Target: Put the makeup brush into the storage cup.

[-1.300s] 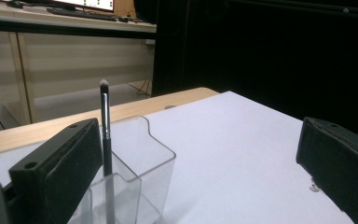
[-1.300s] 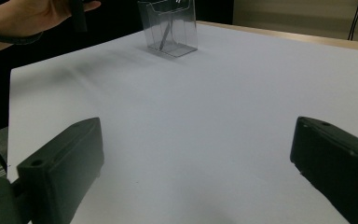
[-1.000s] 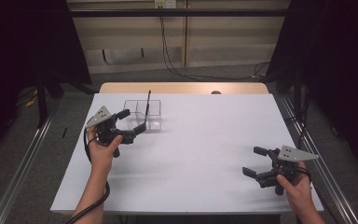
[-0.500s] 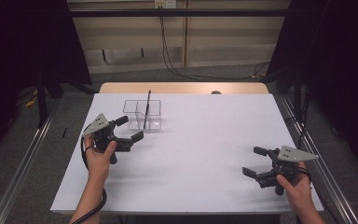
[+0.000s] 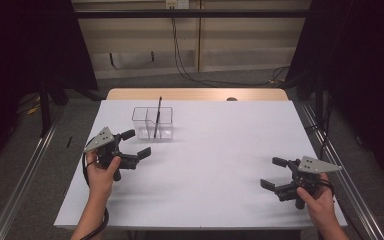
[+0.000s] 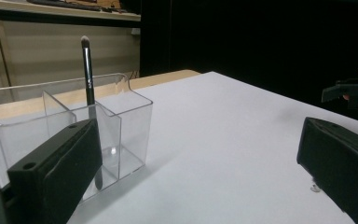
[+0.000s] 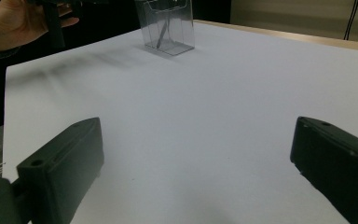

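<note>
My left claw (image 5: 136,144) wide, empty, near clear plastic two-compartment organiser (image 5: 153,122). Thin black makeup brush (image 5: 157,116) upright inside, right compartment. Advice: keep clear of brush tip. Right claw (image 5: 275,173) wide, empty, well apart.

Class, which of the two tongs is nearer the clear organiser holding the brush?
The left tongs: they sit beside the clear organiser; the right tongs are across the table.
</note>
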Motion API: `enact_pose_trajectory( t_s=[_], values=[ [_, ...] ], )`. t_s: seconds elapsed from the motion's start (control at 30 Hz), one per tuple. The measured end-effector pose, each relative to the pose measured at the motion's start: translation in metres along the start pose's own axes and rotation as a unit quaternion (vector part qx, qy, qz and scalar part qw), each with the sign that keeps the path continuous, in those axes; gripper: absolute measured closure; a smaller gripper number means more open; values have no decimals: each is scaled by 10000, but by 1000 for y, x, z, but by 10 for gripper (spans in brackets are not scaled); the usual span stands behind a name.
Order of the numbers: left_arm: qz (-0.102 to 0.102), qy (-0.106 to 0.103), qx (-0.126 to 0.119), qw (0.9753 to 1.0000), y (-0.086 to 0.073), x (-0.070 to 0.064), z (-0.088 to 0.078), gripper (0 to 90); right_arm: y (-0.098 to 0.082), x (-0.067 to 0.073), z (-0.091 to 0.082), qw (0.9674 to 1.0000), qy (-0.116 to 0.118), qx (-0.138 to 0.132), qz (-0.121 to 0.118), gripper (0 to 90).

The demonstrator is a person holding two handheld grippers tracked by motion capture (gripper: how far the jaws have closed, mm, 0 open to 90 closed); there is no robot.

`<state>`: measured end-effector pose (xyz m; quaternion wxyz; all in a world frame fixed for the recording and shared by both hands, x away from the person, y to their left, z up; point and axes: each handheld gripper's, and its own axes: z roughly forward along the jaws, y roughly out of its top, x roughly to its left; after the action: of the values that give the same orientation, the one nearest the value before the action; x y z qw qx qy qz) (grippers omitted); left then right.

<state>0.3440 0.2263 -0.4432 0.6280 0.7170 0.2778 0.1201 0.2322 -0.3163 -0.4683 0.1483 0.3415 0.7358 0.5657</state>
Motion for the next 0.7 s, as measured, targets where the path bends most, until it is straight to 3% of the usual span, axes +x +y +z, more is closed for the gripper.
enact_pose_trajectory(
  t_s=[0.7],
  values=[
    [126,40,-36,9999,-7,-1,-29,0,0,0,1,10000,18,1,1,25]
  ],
)
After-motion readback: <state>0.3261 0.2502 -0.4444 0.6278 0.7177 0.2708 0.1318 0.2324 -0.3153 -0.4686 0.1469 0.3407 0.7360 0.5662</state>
